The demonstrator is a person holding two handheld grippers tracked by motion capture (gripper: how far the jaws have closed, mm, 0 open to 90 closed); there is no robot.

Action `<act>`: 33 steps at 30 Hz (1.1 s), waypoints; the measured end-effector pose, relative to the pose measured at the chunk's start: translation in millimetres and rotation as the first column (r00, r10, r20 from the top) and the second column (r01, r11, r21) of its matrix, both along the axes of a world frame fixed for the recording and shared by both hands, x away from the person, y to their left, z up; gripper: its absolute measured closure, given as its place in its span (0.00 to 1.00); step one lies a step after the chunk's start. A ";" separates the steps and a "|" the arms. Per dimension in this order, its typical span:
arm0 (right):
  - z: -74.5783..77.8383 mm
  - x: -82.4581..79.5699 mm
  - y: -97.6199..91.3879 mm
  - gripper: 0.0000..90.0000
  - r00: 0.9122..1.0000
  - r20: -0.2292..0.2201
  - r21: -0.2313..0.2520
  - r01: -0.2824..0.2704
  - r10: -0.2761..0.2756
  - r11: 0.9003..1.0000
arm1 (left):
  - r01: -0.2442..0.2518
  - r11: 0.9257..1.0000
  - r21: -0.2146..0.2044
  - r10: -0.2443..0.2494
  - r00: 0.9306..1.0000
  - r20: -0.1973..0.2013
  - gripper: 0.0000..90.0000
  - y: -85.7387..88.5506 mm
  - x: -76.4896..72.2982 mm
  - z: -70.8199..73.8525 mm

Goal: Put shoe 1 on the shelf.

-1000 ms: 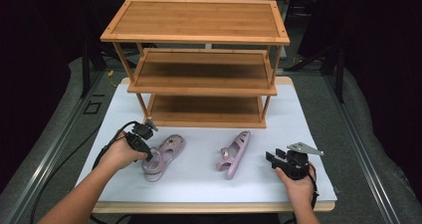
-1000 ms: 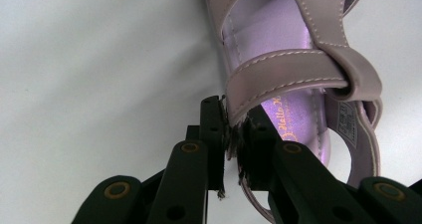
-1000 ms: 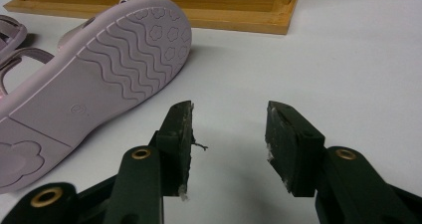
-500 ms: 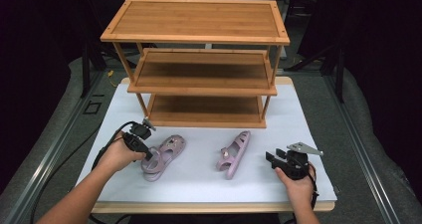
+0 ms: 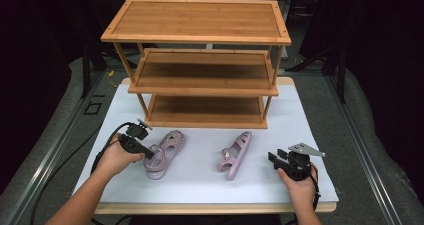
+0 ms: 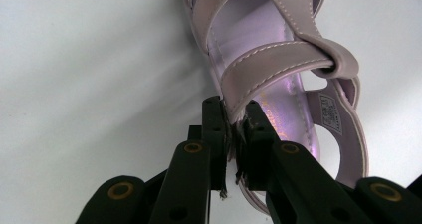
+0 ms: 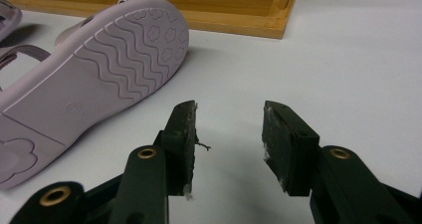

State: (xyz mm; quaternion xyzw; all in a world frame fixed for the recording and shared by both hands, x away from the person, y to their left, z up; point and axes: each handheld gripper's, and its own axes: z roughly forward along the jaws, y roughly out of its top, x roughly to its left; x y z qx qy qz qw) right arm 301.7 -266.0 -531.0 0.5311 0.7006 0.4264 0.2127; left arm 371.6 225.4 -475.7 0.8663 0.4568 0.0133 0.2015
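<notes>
1. A wooden rack (image 5: pixel 200 60) with three shelves stands on the far part of the white table (image 5: pixel 310 135).
2. The left sandal (image 5: pixel 165 152) lies near-left; its inner label (image 6: pixel 332 115) is too small to read.
3. The right sandal (image 5: pixel 234 154) lies on its side.
4. The left gripper (image 5: pixel 150 154) is clamped on the left sandal's strap (image 6: pixel 268 72).
5. The right gripper (image 5: pixel 272 160) has its jaws apart, holding nothing; they have just been closing a little.
</notes>
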 end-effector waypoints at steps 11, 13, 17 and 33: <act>-0.9 1.1 0.1 0.62 1.000 0.003 0.009 -0.001 0.001 1.000 | -0.057 0.964 -0.260 0.120 0.965 0.234 0.92 19.1 -27.2 15.4; -0.3 0.6 0.0 0.62 1.000 0.002 0.007 0.001 -0.001 1.000 | -0.061 0.944 -0.325 0.164 0.940 0.298 0.92 22.6 -33.5 19.6; 0.0 0.3 -0.8 0.62 1.000 0.001 0.021 0.002 -0.002 1.000 | -0.074 0.907 -0.414 0.260 0.873 0.413 0.92 26.9 -44.3 29.0; 0.6 -0.6 -2.0 0.61 1.000 0.004 0.036 -0.003 0.002 0.999 | -0.056 0.867 -0.495 0.312 0.835 0.453 0.93 28.3 -45.7 68.5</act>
